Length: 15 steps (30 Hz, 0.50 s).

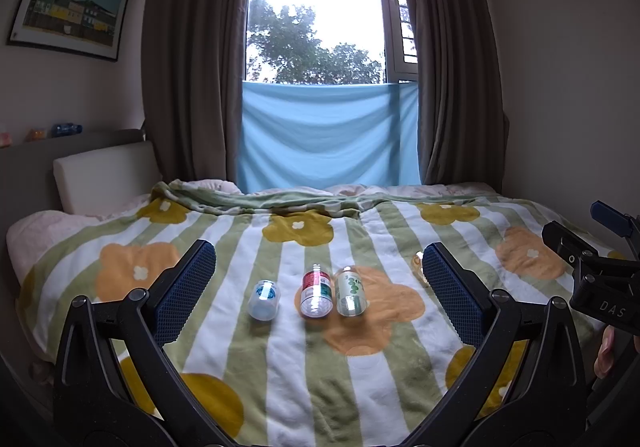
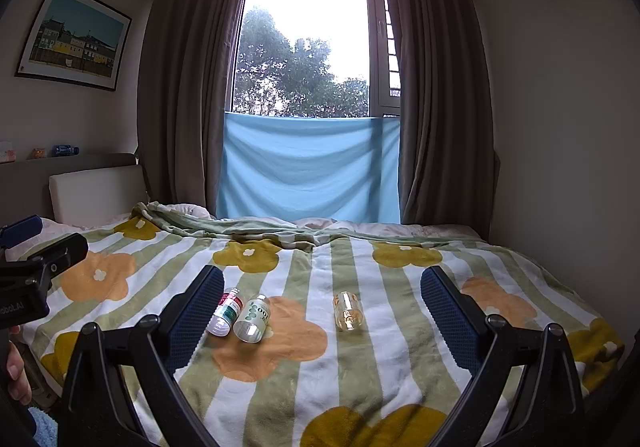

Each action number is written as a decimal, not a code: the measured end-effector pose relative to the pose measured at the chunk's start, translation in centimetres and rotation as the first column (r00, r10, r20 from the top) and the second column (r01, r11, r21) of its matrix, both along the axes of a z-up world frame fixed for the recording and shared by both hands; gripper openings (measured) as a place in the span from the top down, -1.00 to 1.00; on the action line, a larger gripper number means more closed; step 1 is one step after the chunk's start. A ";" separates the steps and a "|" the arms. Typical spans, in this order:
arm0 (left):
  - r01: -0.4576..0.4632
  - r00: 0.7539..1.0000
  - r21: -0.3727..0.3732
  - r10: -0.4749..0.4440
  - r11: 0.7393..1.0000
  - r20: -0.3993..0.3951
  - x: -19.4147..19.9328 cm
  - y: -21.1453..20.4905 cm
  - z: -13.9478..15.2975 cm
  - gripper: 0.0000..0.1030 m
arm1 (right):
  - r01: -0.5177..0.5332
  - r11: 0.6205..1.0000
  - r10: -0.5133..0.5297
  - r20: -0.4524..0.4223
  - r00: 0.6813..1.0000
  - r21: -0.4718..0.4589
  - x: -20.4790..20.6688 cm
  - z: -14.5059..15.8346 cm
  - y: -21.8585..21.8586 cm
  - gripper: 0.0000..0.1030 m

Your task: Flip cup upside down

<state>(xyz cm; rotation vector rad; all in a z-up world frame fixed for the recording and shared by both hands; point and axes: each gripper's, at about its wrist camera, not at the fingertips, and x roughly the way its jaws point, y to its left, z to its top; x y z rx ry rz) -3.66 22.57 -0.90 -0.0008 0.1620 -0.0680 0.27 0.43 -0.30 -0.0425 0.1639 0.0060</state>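
The left tool (image 1: 318, 297) is held wide open above the near part of the bed, nothing between its two blue-padded fingers (image 1: 186, 293). The right tool (image 2: 322, 321) is likewise spread wide and empty, its fingers (image 2: 448, 321) raised over the blanket (image 2: 360, 375). In the left view the right tool's black frame is seen at the right edge, with fingertips of a hand (image 1: 604, 351) just below it; in the right view the left tool's frame is seen at the left edge, above part of a hand (image 2: 18, 375).

Four small glass cups lie on their sides on the striped, flowered blanket, none touched by either tool. In the left view three of them are framed in the gap between the open fingers, a little beyond the tips: a clear cup with a blue print (image 1: 264, 299) to the left, a cup with a red and green print (image 1: 317, 297) in the middle, and a cup with green dots (image 1: 351, 297) just beside it, the two close together or touching. A fourth, plain clear cup with a yellowish tint (image 2: 348, 311) lies apart to the right; in the right view it sits between that tool's fingers, nearer the right one, while the red-and-green and green-dotted cups lie just beside the left finger.

Farther back, rumpled bedding, a white headboard cushion (image 1: 104, 175), a blue cloth (image 1: 328, 135) hung under the window (image 1: 316, 11), brown curtains (image 1: 192, 59) and a framed picture (image 1: 70, 1) are seen.
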 end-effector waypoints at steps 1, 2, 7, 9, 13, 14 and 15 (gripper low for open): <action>0.000 1.000 0.000 0.000 1.000 0.000 0.0 0.0 0.0 -1.00 | 0.000 1.000 0.000 0.000 1.000 0.000 -0.2 -0.1 -0.1 -0.91; 0.000 1.000 0.000 0.000 1.000 0.000 0.0 0.0 0.0 -1.00 | 0.000 1.000 0.000 0.001 1.000 0.001 -0.2 -0.1 0.0 -0.91; 0.000 1.000 0.001 0.000 1.000 0.000 0.0 0.0 0.0 -1.00 | 0.000 1.000 0.000 -0.001 1.000 0.001 -0.1 0.0 -0.1 -0.91; 0.001 1.000 0.000 -0.001 1.000 -0.001 0.0 0.0 0.0 -1.00 | 0.000 1.000 0.000 -0.001 1.000 0.002 -0.1 -0.1 -0.1 -0.91; -0.001 1.000 0.001 0.001 1.000 -0.001 0.0 0.0 0.0 -1.00 | 0.000 1.000 0.000 -0.001 1.000 0.001 -0.2 -0.1 -0.1 -0.91; 0.000 1.000 0.000 0.000 1.000 -0.001 0.0 0.0 0.0 -1.00 | 0.000 1.000 0.000 -0.001 1.000 0.002 -0.1 0.0 -0.1 -0.91; 0.000 1.000 0.000 0.000 1.000 -0.001 0.0 0.0 0.0 -1.00 | 0.000 1.000 0.000 -0.001 1.000 0.001 -0.1 -0.1 -0.1 -0.91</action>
